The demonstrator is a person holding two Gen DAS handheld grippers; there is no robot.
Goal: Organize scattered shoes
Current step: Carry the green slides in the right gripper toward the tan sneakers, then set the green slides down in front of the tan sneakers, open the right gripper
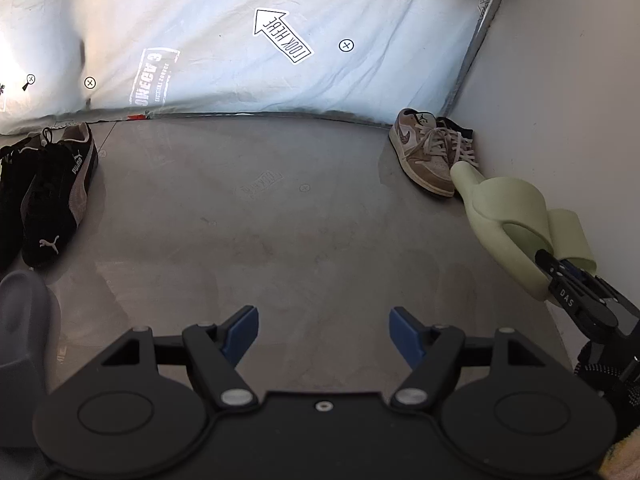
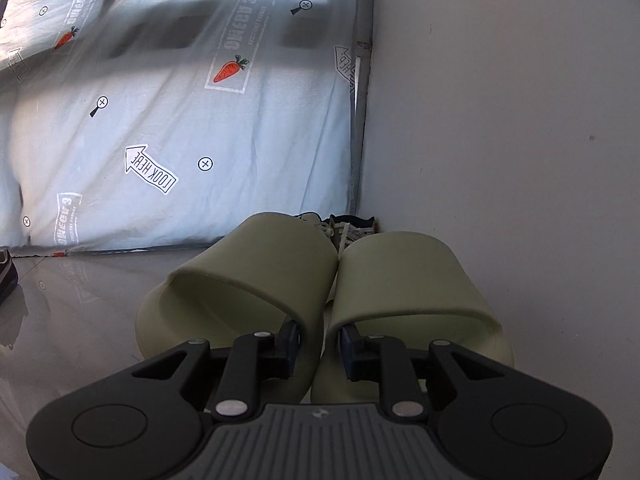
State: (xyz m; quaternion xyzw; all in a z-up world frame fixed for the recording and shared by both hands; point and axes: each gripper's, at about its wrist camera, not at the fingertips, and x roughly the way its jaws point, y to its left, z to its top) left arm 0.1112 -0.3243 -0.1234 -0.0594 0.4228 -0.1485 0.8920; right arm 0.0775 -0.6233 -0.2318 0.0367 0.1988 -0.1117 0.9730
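Two pale green slides (image 2: 320,280) sit side by side, touching, directly ahead of the right gripper (image 2: 320,344); its fingers reach one into each slide, under the straps, pinching the two inner walls together, so it appears clamped on the pair, though the pad contact itself is hidden by the straps. From the left wrist view the slides (image 1: 512,216) look lifted or tilted nose-down above the grey floor (image 1: 280,220), close to the white wall (image 1: 560,100), toes just beside the tan sneakers (image 1: 432,152) parked in the corner against the wall and the printed sheet (image 1: 240,40). The left gripper (image 1: 324,332) hangs above bare floor, tongs wide, blue pads well apart, holding nothing. Handling judgement: moulded foam slides, light, springy, matte and not slippery; straps stiff enough to hold their arch but will flex under squeeze. The adjoining inner sidewalls are the sensible hold for carrying both at once; nothing fragile here. Risk is one slide pivoting out if the pinch is shallow. Left view alone shows the black Puma shoes (image 1: 56,192) paired at far left and a dark grey shoe (image 1: 20,320) near the bottom left edge, kind unclear. Right view alone shows the strap interiors and the finger placement; sneakers there are nearly hidden behind the slides, only laces showing.
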